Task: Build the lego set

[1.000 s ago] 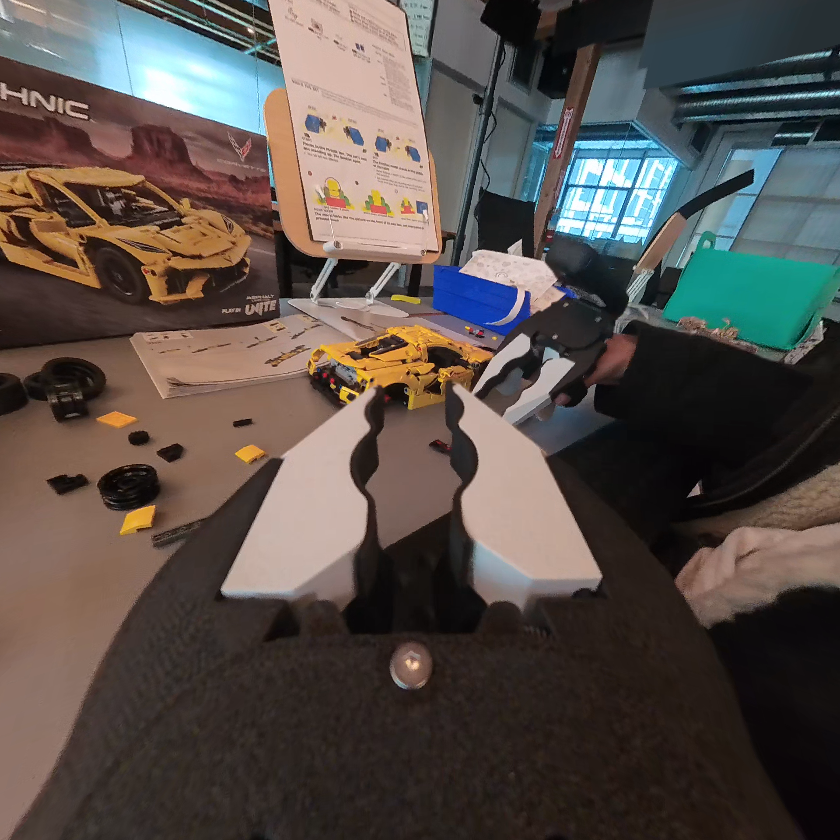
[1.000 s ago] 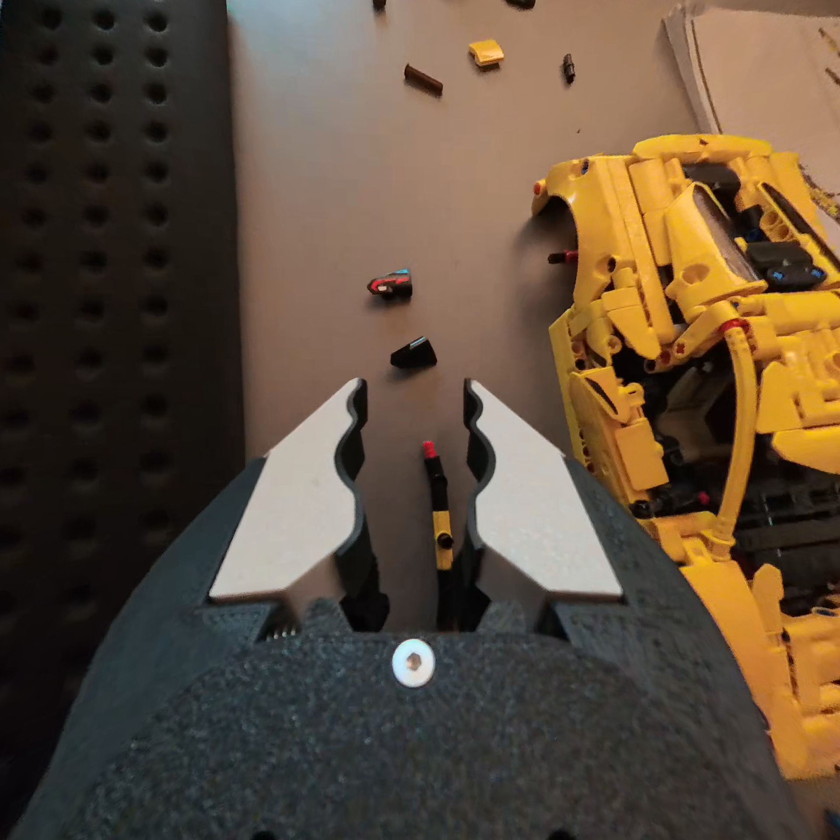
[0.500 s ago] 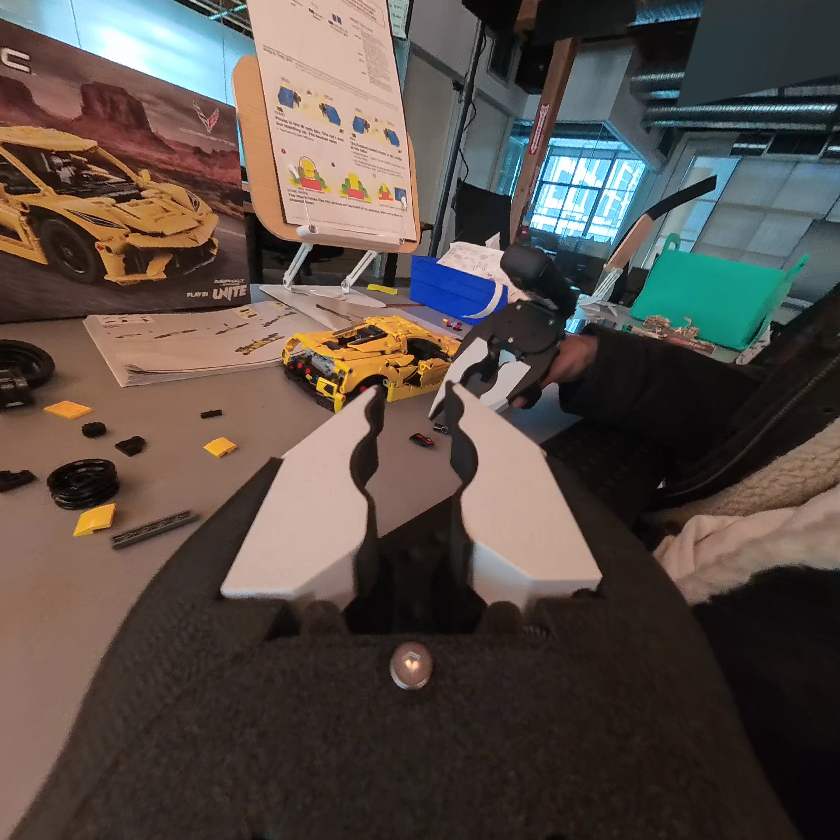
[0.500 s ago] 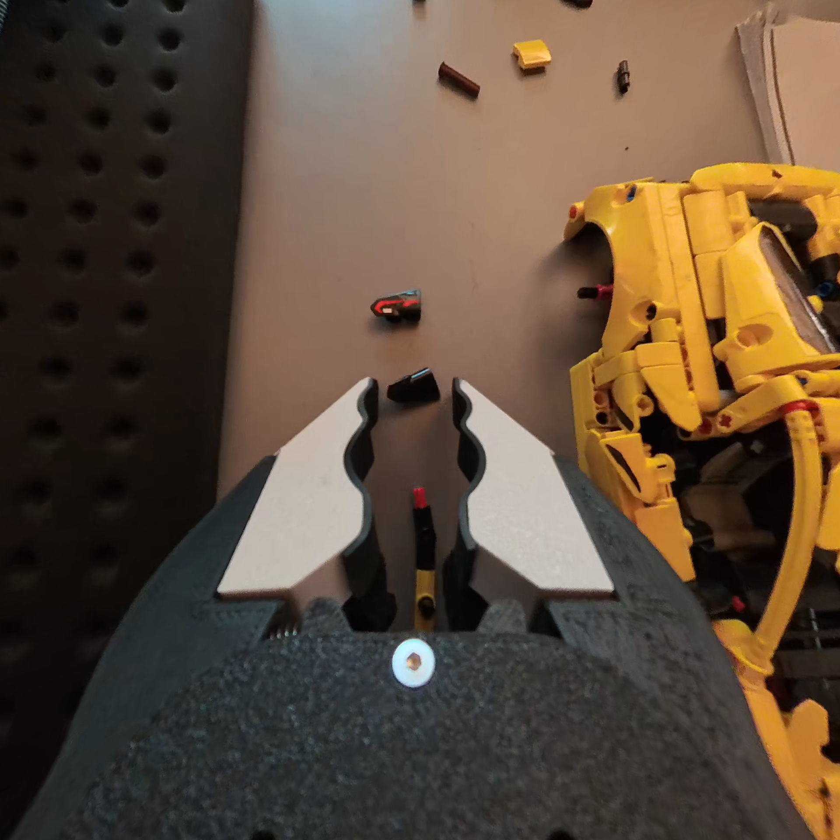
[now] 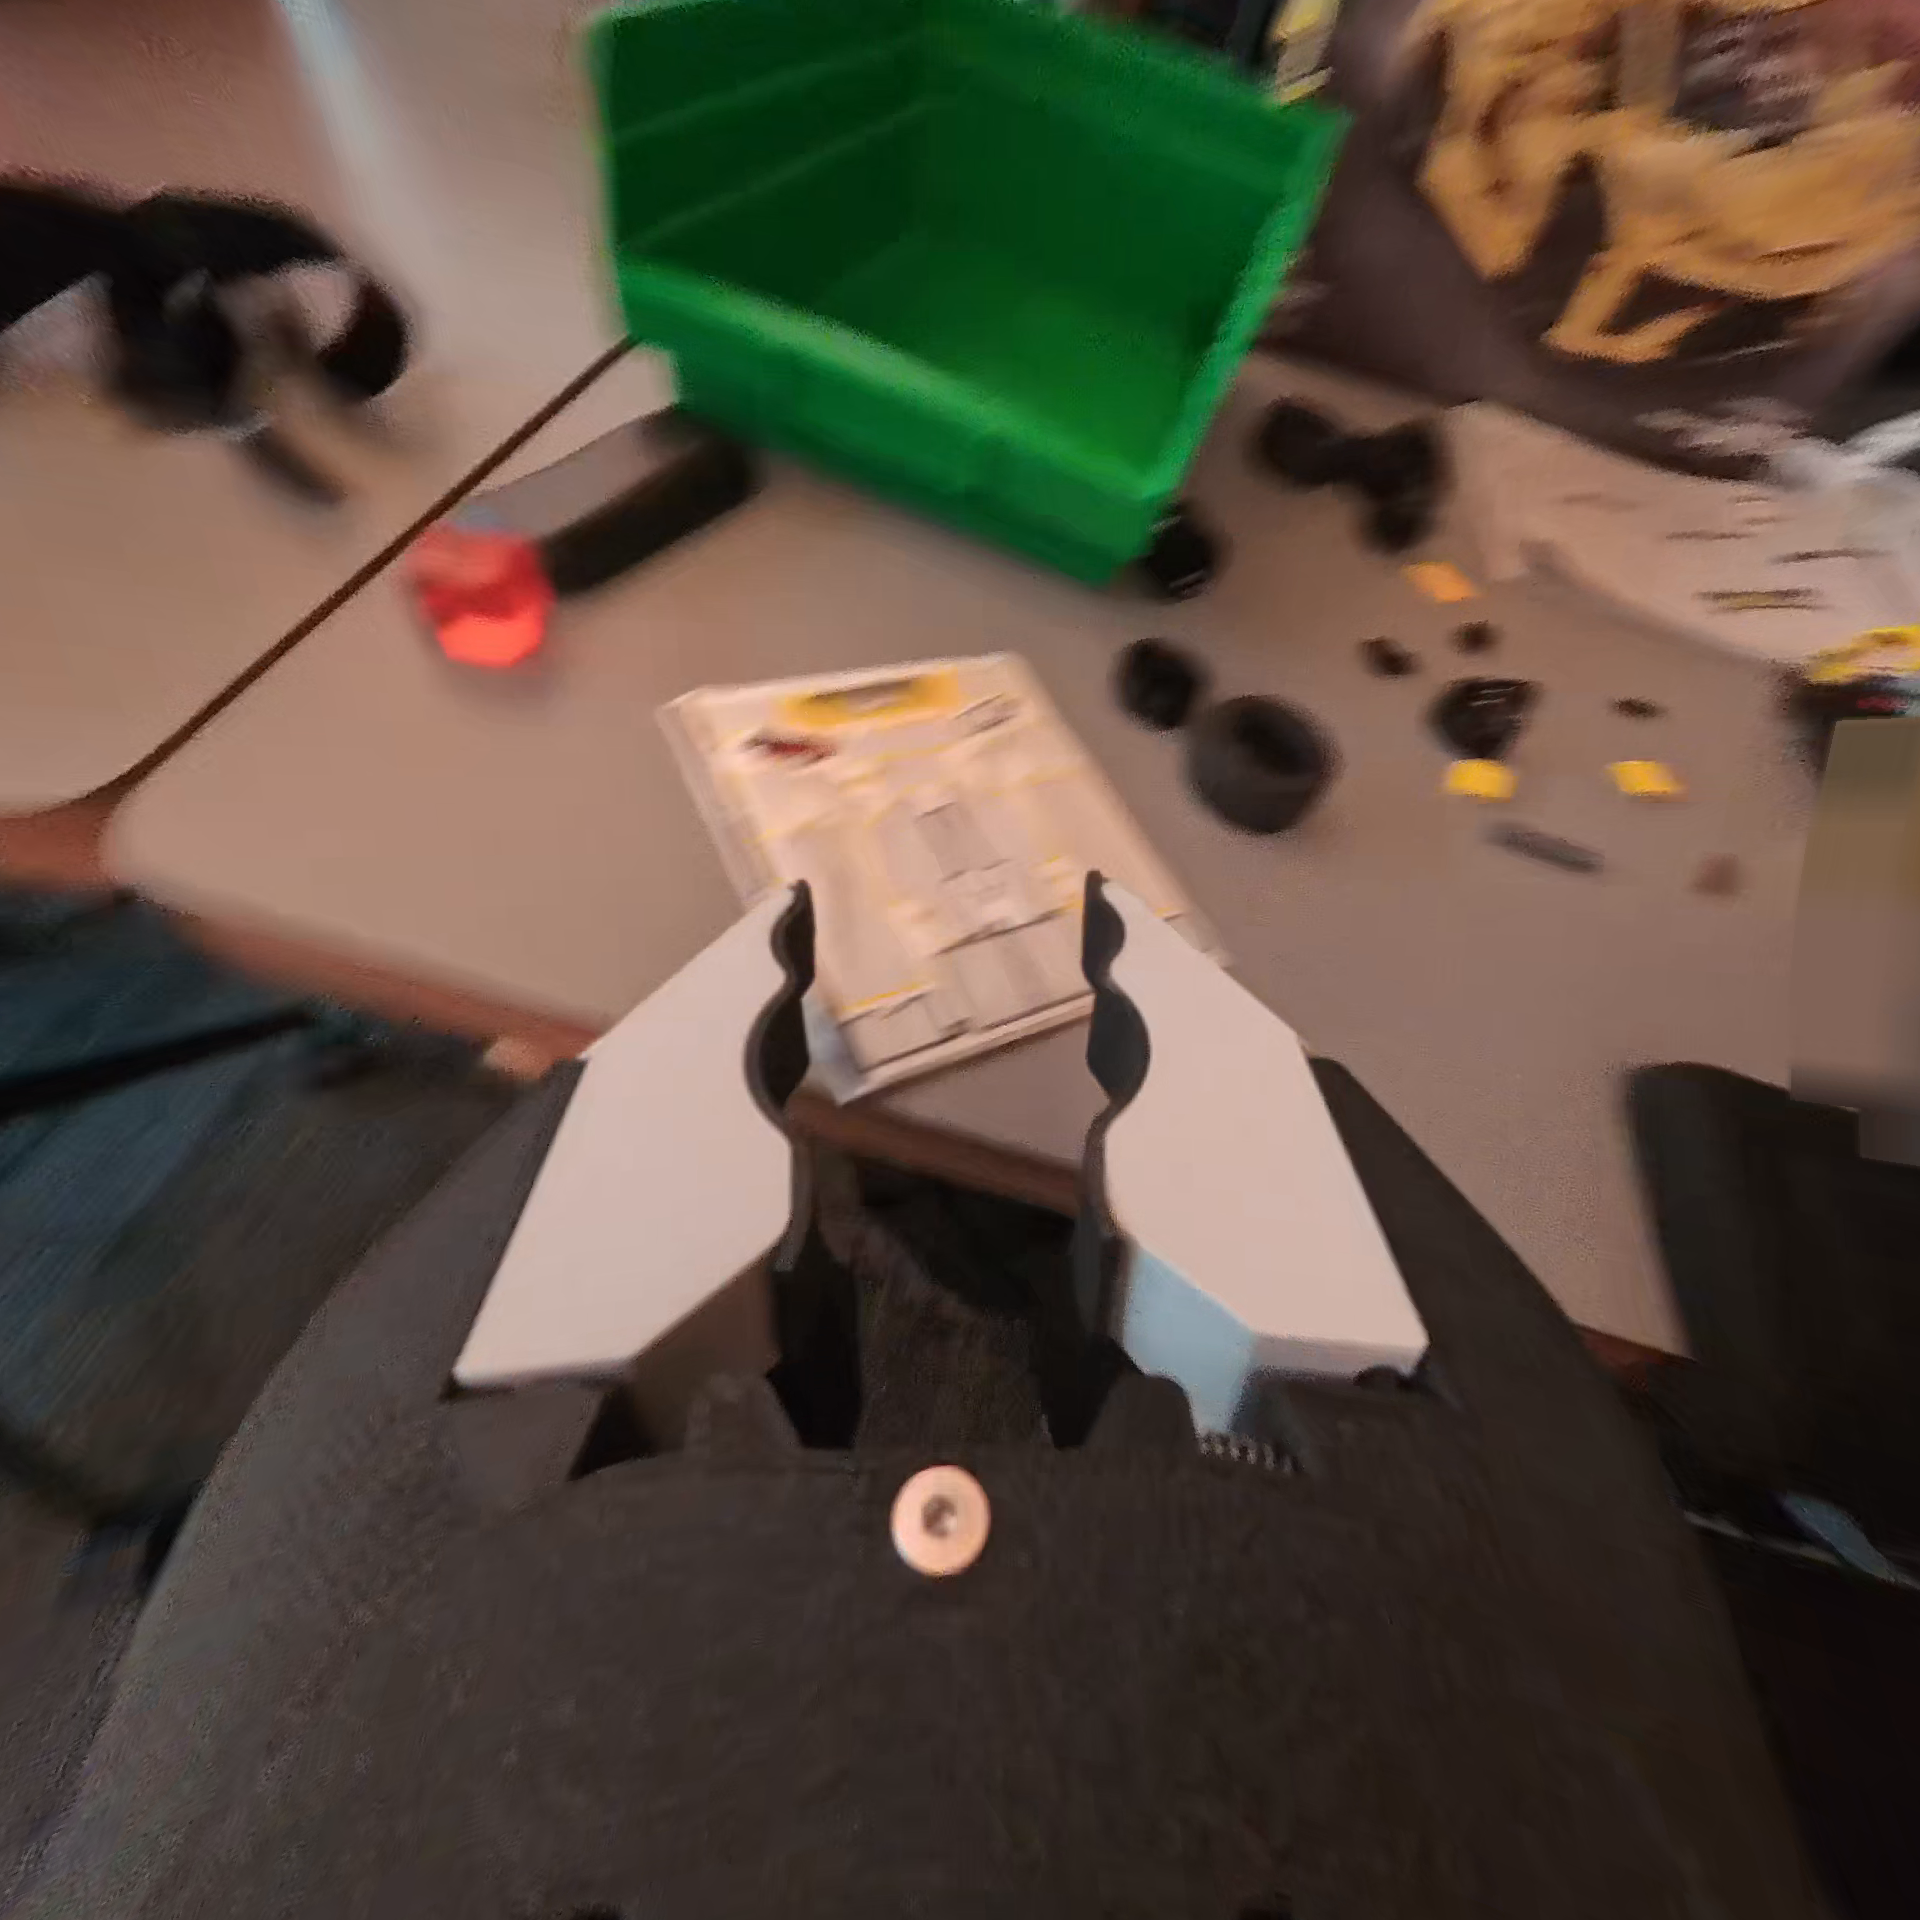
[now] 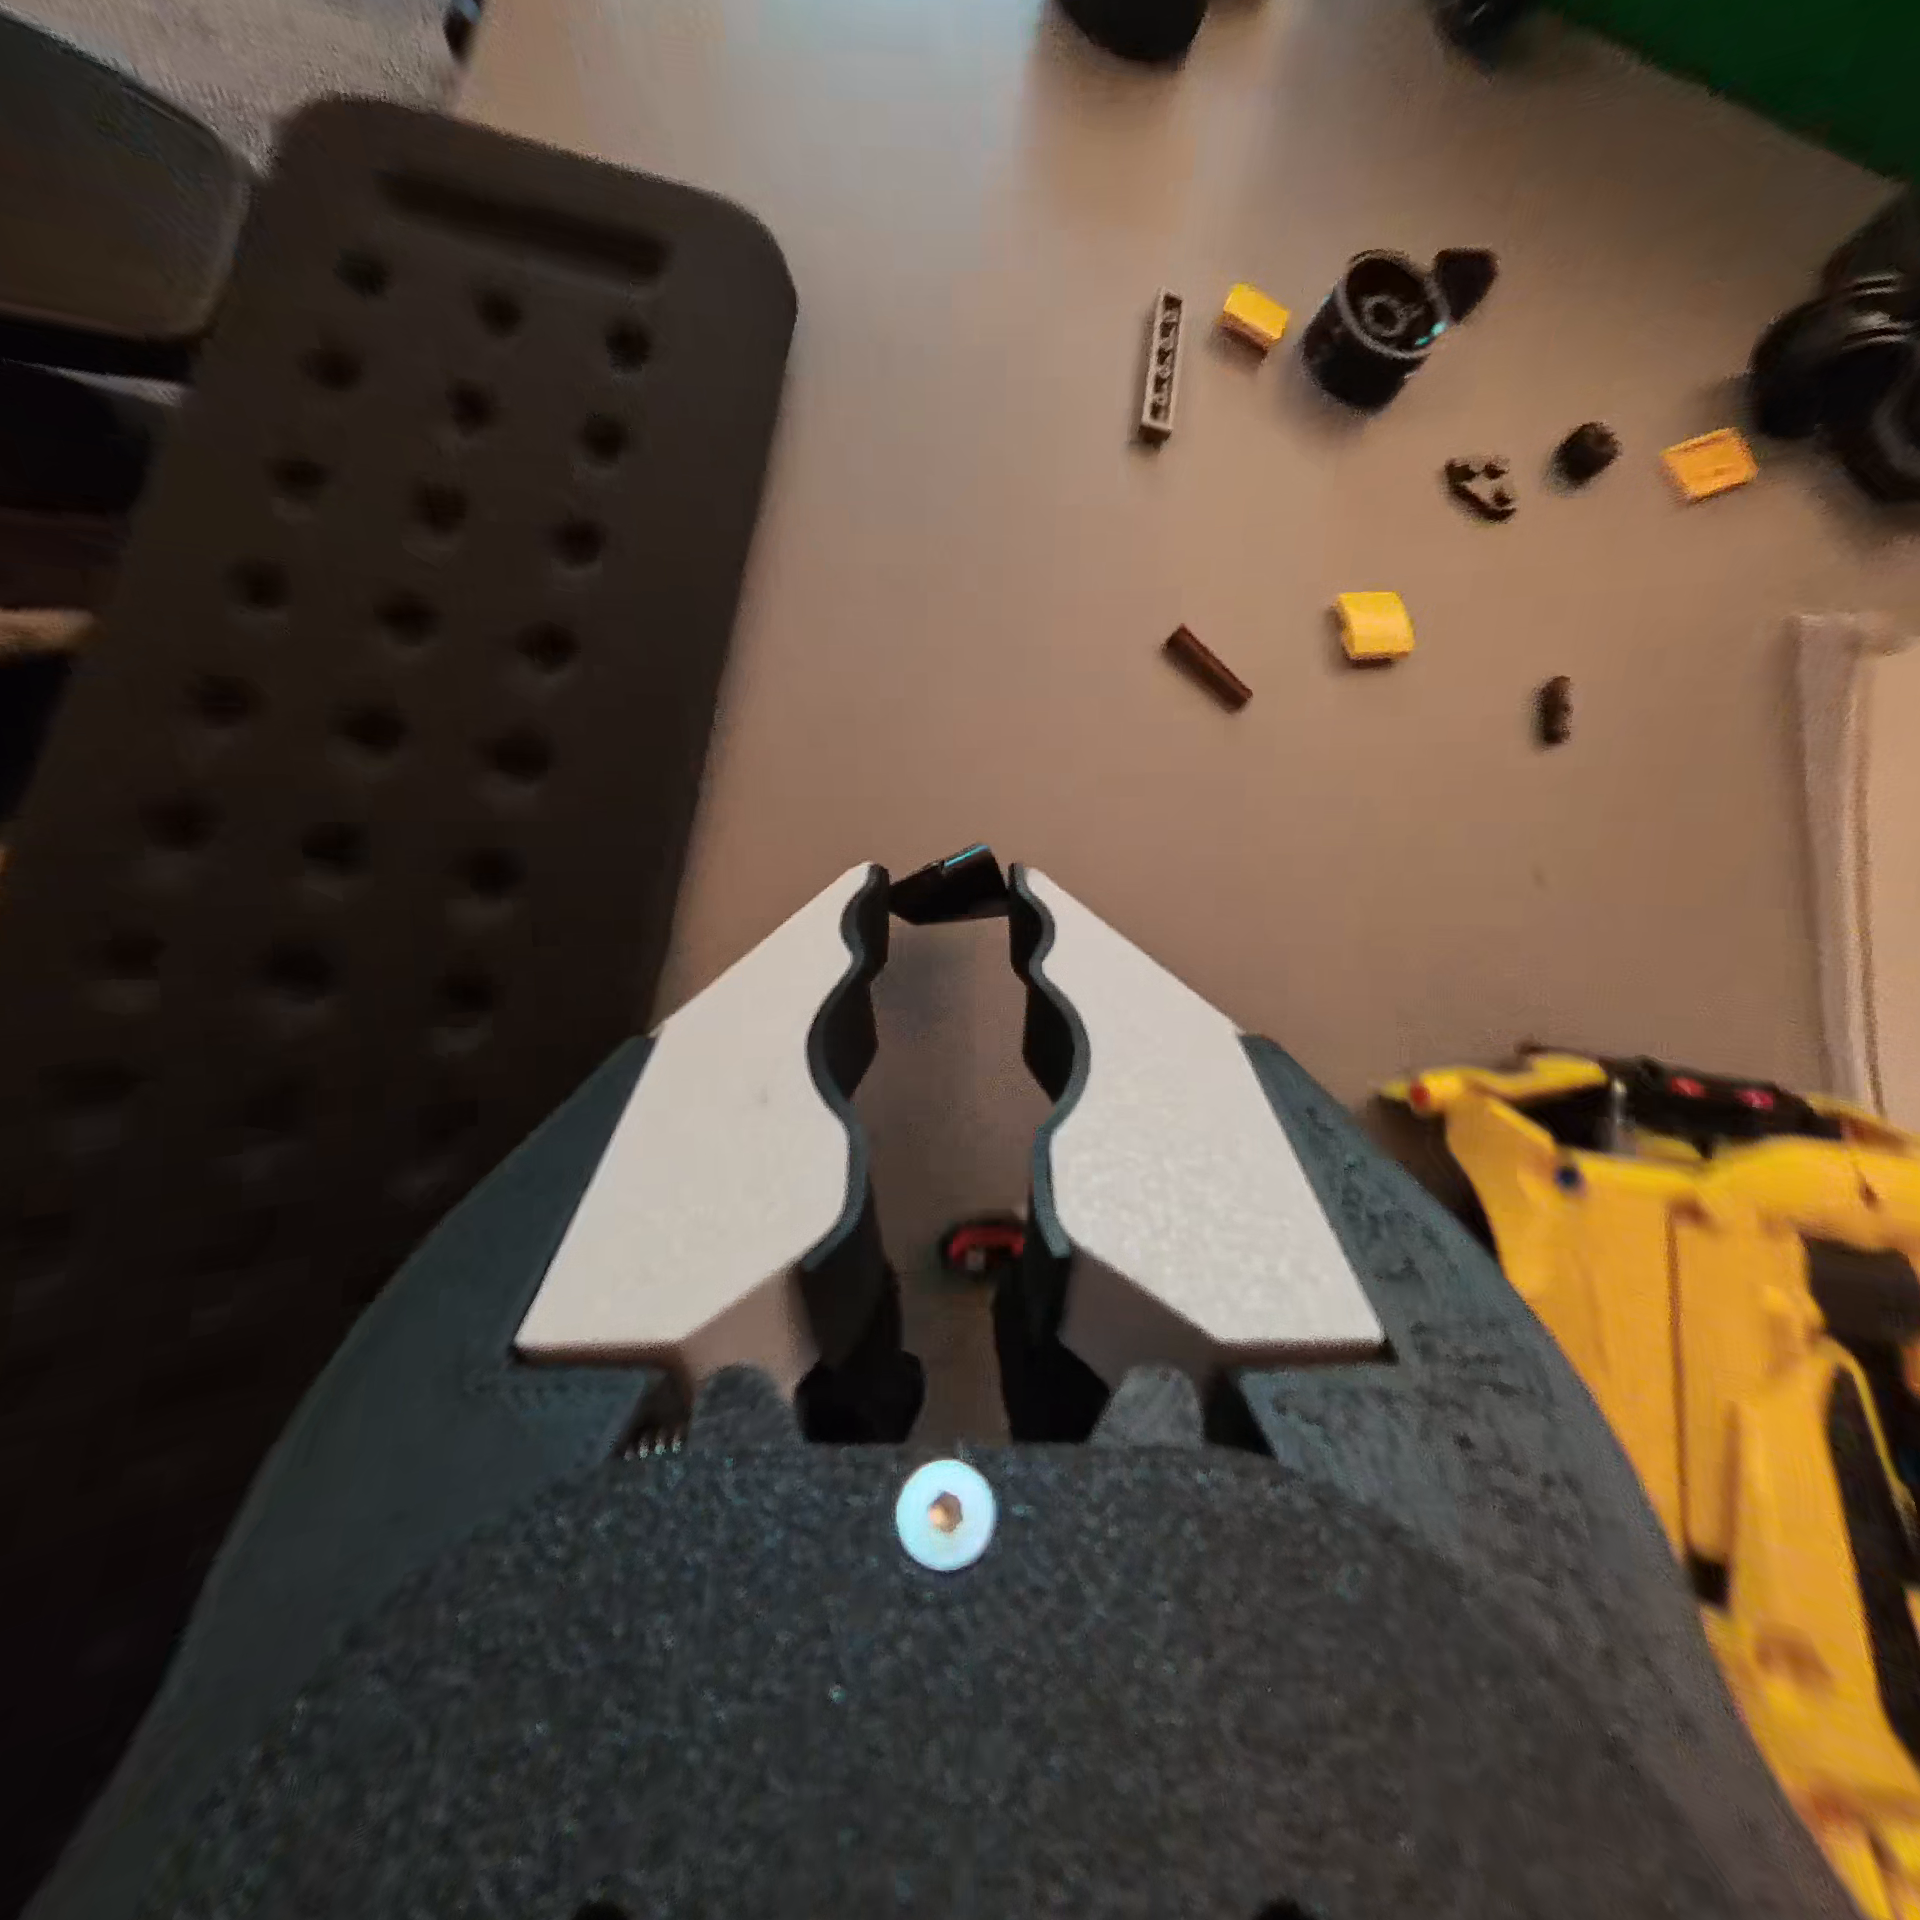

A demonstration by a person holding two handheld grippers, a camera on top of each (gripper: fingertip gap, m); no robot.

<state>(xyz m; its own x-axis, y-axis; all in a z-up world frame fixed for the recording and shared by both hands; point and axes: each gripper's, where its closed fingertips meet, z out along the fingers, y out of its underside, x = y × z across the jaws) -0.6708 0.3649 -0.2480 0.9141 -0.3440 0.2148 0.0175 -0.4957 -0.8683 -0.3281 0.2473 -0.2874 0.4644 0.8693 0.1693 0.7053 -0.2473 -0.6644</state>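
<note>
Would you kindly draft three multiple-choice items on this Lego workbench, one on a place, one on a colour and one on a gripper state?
1. Where does the instruction booklet lie in the left wrist view?
A. inside the bin
B. flat on the table, just beyond the left gripper
C. under the yellow car

2. What colour is the storage bin?
A. green
B. red
C. white

3. What is the right gripper doing?
A. gaping empty
B. gripping a yellow tile
C. pinching a small black piece at its fingertips

Answers: 1 B, the booklet shows between and past the open fingers, near the table edge. 2 A, its walls are bright green. 3 C, the dark piece sits between the two tips.
</note>
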